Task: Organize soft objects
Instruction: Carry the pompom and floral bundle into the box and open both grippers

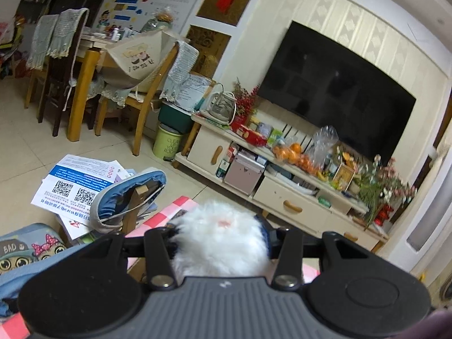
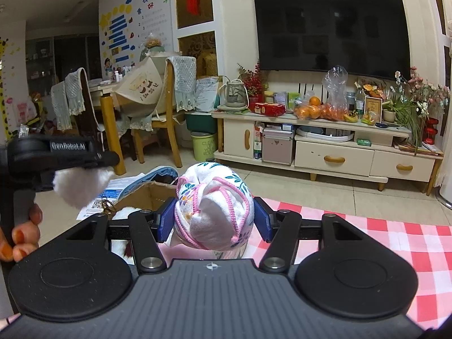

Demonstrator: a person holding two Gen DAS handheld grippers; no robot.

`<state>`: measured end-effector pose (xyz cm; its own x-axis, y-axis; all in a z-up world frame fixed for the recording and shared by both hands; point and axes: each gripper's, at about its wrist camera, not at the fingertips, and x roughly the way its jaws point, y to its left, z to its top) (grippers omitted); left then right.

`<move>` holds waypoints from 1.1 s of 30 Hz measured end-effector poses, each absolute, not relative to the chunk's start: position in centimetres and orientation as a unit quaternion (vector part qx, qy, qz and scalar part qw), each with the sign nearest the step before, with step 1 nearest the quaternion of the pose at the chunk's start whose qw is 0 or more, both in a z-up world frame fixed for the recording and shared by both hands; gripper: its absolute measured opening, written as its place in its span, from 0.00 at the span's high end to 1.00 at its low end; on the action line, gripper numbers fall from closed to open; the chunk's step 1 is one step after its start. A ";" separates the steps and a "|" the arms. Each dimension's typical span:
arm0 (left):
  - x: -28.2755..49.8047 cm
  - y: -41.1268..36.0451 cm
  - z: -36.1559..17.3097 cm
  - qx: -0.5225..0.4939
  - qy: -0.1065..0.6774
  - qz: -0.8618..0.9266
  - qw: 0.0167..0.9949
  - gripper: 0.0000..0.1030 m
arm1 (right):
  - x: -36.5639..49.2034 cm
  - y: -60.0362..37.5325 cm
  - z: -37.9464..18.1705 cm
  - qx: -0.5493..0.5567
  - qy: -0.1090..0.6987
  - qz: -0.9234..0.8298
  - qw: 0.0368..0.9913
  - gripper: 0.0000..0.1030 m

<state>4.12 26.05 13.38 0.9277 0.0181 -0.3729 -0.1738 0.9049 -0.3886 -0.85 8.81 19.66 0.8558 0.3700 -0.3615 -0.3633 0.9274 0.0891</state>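
Left wrist view: the left gripper (image 1: 221,243) has its fingers clamped on a white fluffy toy (image 1: 223,240), which bulges up between them and hides most of the pads. A small pink mark shows on the fur. Below and ahead lies a red-and-white checked cloth (image 1: 180,207) on the worktop. To the left are a blue-lined slipper (image 1: 130,195) over a pile of printed sheets (image 1: 76,186) on the floor, and a cartoon-printed cushion (image 1: 25,247) at the left edge. Beyond stand wooden chairs (image 1: 147,90), a green bin (image 1: 166,145), a cream TV cabinet (image 1: 276,180) with oranges (image 1: 293,152) on it, and a dark TV (image 1: 336,99) on the wall.

Right wrist view: the right gripper (image 2: 213,220) grips a rolled bundle (image 2: 214,209) of white cloth with blue flower print and pink cord; the blue pads (image 2: 165,220) press on both of its sides, so the fingers are closed on it though set fairly wide. The bundle is held above the near edge of the checked cloth (image 2: 395,240). Just left of it is an open cardboard box (image 2: 149,195) with something white and furry inside. Further left, the left gripper (image 2: 84,163) appears side-on with the fluffy toy (image 2: 79,186) hanging from its tip, above the floor sheets. The hand (image 2: 22,234) on its handle shows orange nails. The TV (image 2: 330,28) and cabinet (image 2: 333,152) fill the background.
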 end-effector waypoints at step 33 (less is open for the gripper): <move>3.0 23.8 13.7 -0.115 0.179 0.066 0.975 0.01 | -5.3 5.5 21.0 0.069 0.164 0.122 0.976 0.02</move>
